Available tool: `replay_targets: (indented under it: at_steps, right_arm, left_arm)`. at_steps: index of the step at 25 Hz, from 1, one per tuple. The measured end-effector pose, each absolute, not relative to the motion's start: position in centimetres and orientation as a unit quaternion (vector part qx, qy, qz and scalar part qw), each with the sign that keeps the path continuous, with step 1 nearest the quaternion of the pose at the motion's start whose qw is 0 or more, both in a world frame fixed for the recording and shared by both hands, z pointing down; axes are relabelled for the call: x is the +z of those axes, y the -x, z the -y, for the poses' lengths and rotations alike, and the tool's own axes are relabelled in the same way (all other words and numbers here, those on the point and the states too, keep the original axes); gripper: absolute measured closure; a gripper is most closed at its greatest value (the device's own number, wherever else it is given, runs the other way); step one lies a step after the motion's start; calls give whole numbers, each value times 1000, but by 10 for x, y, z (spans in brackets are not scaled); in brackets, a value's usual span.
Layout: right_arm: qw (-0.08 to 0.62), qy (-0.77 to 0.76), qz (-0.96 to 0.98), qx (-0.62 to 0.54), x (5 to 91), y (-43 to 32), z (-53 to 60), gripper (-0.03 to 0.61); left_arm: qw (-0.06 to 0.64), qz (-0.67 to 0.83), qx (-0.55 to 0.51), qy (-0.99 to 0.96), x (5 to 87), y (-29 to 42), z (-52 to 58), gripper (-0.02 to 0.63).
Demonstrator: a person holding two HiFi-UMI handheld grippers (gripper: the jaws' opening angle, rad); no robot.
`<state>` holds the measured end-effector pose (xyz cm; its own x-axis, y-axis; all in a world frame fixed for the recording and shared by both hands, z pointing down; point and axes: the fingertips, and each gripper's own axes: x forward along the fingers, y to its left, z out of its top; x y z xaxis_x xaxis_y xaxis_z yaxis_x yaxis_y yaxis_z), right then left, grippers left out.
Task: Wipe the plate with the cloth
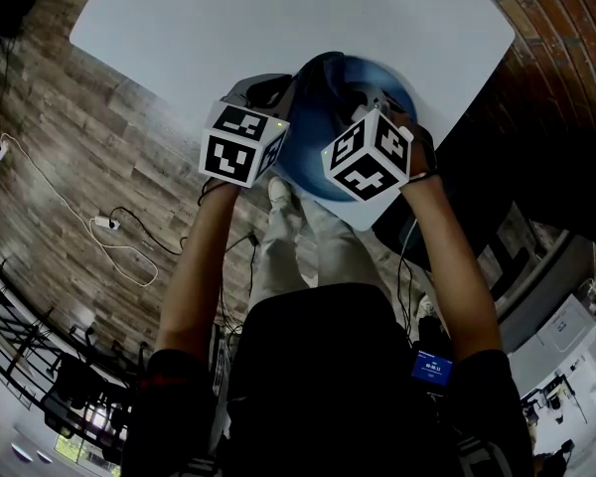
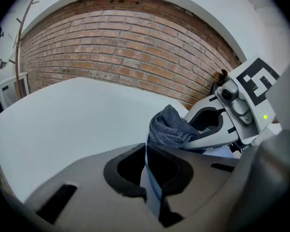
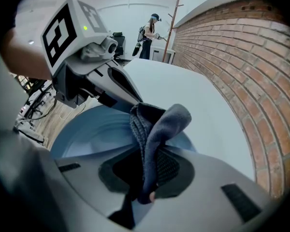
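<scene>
over a white table (image 1: 278,28): gripping blue plate (image 1: 306,167) rim in left gripper (image 2: 147,158) jaws, pinching dark grey cloth (image 3: 157,124) in right gripper (image 3: 145,170) jaws.

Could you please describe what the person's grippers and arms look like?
The left gripper and right gripper have grey bodies with black-lined jaw recesses. Each carries a white cube of black square markers and a small green light: left cube, right cube. The person wears short black sleeves, and a dark strap circles the right wrist.

A white table (image 1: 278,23) stands on a wood-plank floor (image 1: 65,152).
</scene>
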<state>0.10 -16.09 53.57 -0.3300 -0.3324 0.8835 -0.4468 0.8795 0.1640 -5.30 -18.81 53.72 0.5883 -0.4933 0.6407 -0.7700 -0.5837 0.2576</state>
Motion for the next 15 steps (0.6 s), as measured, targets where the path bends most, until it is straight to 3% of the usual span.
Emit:
replay_targets:
  at_steps: [15]
  right_arm:
    - [541, -276, 791, 75, 536, -39, 166, 517]
  left_arm:
    - [266, 375, 260, -849, 537, 52, 189, 586]
